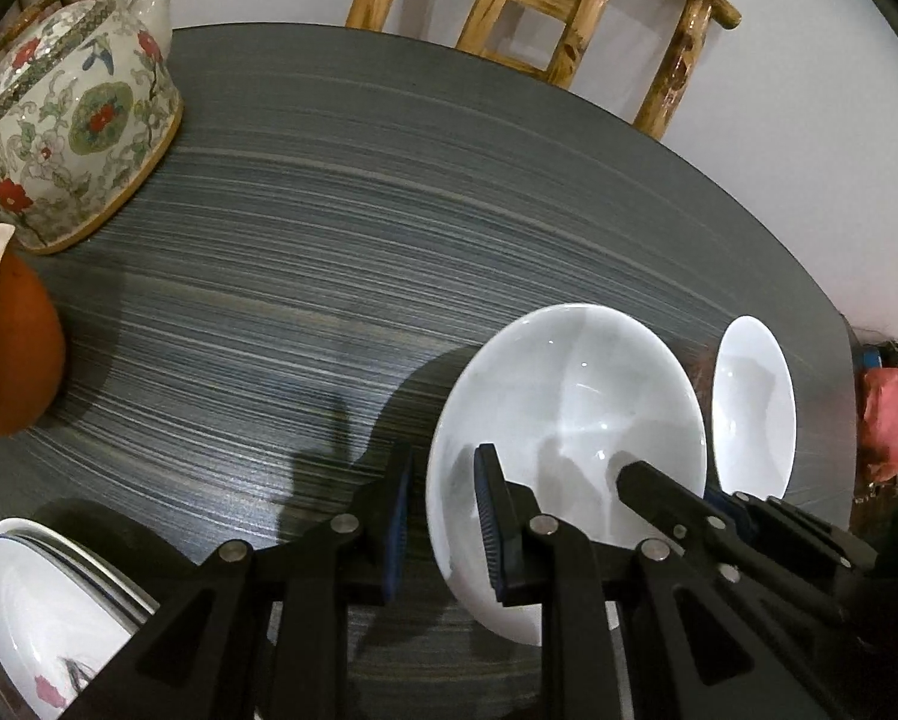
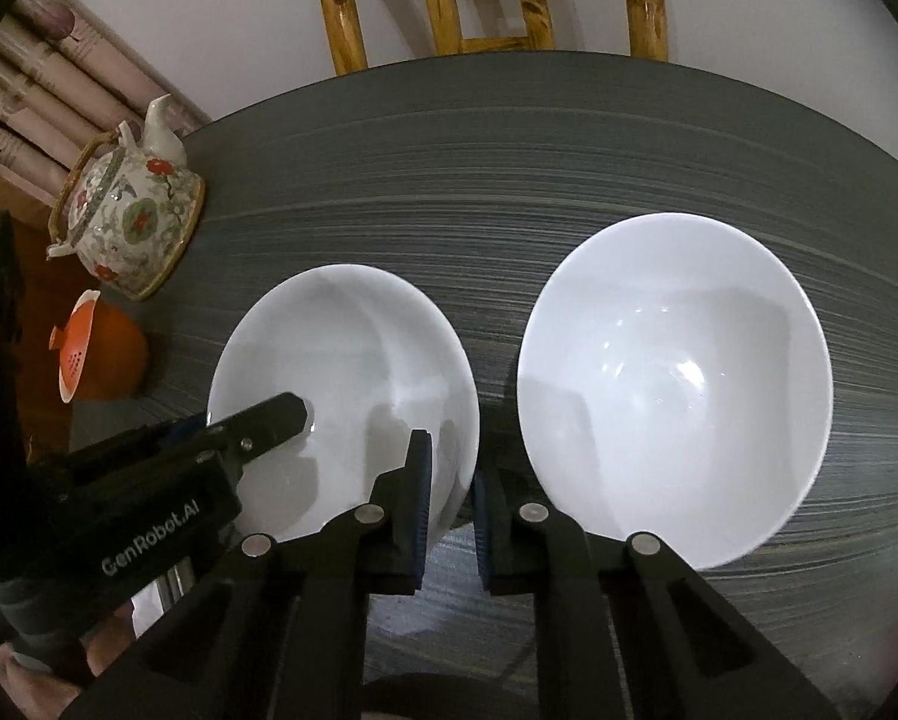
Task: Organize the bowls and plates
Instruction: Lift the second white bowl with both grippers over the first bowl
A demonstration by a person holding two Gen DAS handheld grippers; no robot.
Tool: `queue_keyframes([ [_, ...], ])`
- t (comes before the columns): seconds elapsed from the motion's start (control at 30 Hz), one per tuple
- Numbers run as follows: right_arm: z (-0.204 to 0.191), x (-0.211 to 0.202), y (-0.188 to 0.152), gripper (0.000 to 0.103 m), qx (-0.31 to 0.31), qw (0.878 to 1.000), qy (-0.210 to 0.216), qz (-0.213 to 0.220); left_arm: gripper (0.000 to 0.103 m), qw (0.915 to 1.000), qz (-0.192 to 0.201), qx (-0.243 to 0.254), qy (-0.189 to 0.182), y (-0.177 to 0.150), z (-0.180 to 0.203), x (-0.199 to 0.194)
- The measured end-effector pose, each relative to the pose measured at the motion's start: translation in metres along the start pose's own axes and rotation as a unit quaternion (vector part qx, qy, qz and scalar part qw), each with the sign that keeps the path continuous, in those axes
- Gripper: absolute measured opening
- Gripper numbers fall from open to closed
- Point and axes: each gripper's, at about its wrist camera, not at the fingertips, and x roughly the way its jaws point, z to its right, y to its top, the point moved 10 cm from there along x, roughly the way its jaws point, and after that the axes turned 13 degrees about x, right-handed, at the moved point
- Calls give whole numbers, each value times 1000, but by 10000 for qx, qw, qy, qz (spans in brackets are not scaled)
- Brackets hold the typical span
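You're working under dim, cool indoor light from above, which throws soft dark shadows across the grey streaked desk [image 1: 341, 252] and puts small bright glints inside the glossy white ceramic bowl [image 2: 676, 384]. Both fisheye views bend hard at their edges, curving the desk rim and the yellow wooden chair [image 1: 544, 18], with black vignetting in the corners. Your focus is fairly sharp centrally, softer and grainy toward the margins.

Two bowls sit side by side on the table [image 2: 568, 138]: the left bowl [image 2: 353, 372] and the right bowl [image 2: 676, 384], close but apart. A teapot [image 2: 131, 216] stands far left, a stack of plates [image 1: 35, 618] near left, a chair [image 2: 484, 0] behind the table.
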Motion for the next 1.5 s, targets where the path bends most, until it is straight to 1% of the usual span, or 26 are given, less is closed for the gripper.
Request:
queue_keyframes([
  [0.07, 0, 4, 1, 12, 22, 10000, -15, -20, 20, 10000, 6, -9, 26, 0, -2, 1],
  [0.1, -1, 7, 2, 12, -1, 10000, -42, -16, 14, 10000, 28, -17, -16, -4, -3, -2],
  [0.13, -1, 9, 2, 11, -14, 10000, -57, -17, 10, 9999, 53, 4, -92, -4, -1, -2],
  [0.27, -3, 10, 2, 10, -90, 9999, -100, 43, 10, 10000, 47, 18, -51, -4, 0, -2],
  [0.47, -3, 8, -4, 10, -76, 9999, -66, 18, 10, 9999, 48, 152, 12, -10, 4, -11],
  [0.77, -5, -16, -18, 9, -130, 9999, -30, 99, 10, 9997, 75, 234, -33, -26, 18, -35],
  [1.0, -3, -42, -46, 10, -192, 9997, -68, 145, 10, 9996, 71, 273, -75, -52, 30, -57],
  [1.17, 1, -63, -65, 10, -204, 9996, -55, 197, 10, 9991, 137, 383, -153, -71, 43, -78],
  [1.23, 3, -71, -73, 10, -208, 9995, -40, 224, 10, 9989, 150, 425, -153, -76, 48, -82],
  [1.5, 19, -92, -113, 10, -172, 9996, -59, 228, 10, 9985, 72, 515, -182, -117, 64, -92],
])
